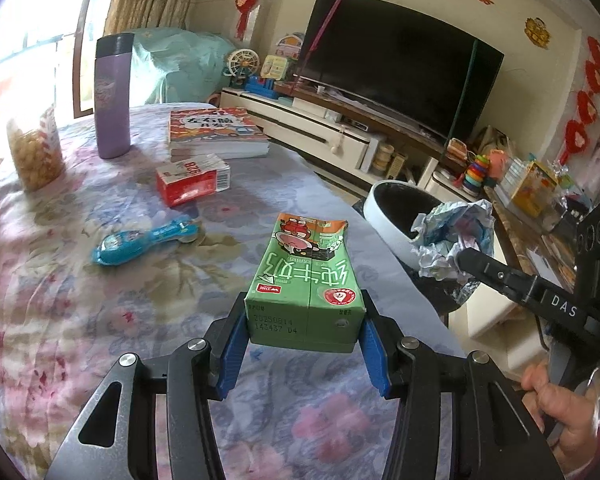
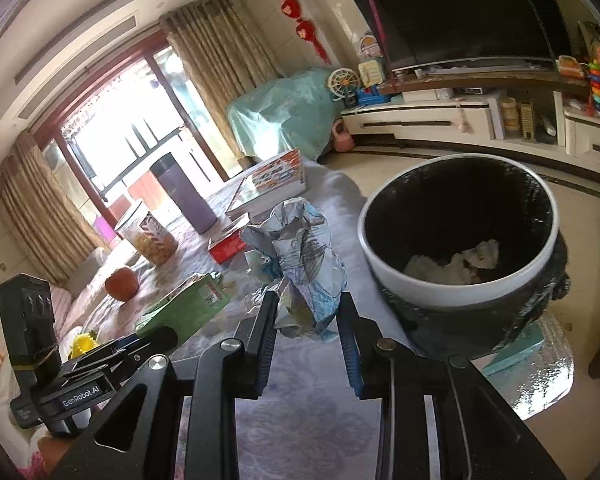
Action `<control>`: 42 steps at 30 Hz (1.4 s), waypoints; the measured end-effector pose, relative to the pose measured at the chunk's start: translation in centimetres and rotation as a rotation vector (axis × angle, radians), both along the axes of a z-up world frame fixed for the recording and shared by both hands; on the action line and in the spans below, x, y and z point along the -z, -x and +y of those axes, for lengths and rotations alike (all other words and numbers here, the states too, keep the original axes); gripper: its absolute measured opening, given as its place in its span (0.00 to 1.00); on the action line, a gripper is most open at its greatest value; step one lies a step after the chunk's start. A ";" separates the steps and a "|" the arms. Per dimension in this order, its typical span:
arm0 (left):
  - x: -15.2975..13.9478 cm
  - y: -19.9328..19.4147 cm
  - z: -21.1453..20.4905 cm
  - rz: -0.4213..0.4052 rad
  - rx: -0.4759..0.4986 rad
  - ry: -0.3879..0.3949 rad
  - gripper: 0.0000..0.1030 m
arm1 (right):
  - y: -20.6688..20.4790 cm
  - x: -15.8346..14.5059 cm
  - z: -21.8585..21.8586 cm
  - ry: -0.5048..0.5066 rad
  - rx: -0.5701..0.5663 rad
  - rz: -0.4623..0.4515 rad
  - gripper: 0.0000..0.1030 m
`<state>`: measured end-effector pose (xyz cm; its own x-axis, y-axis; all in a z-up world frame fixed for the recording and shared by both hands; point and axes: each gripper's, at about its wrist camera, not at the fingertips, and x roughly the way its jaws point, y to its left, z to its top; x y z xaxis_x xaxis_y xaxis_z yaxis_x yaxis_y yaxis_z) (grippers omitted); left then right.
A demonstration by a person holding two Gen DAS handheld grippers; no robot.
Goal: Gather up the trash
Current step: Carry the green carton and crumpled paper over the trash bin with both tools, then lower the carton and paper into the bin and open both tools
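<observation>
Crumpled paper [image 2: 300,256] hiding right gripper's [image 2: 308,312] fingertips

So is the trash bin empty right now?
No, the trash bin already has pale crumpled scraps lying at the bottom, seen from the right wrist view.

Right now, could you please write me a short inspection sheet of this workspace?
Surface: table under a floral cloth.
Job's things: green milk carton; crumpled paper; bin beside the table edge, light scraps at its bottom.
Clutter: purple flask, books, red box, blue toy, snack jar.
Grippers: left gripper shut on the carton; right gripper shut on the paper near the bin.
Cables: nothing seen.
Surroundings: television on a low white cabinet, curtains, toys.
</observation>
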<state>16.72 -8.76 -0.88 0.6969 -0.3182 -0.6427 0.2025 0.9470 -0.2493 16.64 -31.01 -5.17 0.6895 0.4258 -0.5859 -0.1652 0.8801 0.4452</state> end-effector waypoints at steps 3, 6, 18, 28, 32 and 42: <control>-0.3 -0.6 -0.5 -0.006 0.007 0.002 0.48 | 0.0 0.0 -0.9 0.000 0.019 0.000 0.29; -0.5 -1.1 -1.2 -0.015 0.019 0.002 0.48 | -0.2 0.1 -2.1 -0.004 0.041 0.005 0.29; -0.4 -4.3 -4.8 -0.033 0.092 -0.010 0.48 | -1.6 -0.2 -5.8 0.020 0.118 0.009 0.29; 0.1 -7.2 -8.1 -0.039 0.150 -0.037 0.48 | -2.8 0.3 -8.5 0.048 0.163 0.045 0.29; 0.2 -8.3 -9.5 -0.042 0.170 -0.048 0.48 | -3.4 0.5 -9.3 0.055 0.172 0.056 0.29; 0.7 -10.8 -12.2 -0.038 0.196 -0.066 0.48 | -4.8 0.5 -10.1 0.071 0.175 0.068 0.29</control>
<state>27.55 -20.92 -1.55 0.6499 -0.4082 -0.6411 0.3930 0.9025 -0.1764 21.40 -41.12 -5.66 0.7071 0.2586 -0.6581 0.0216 0.9224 0.3856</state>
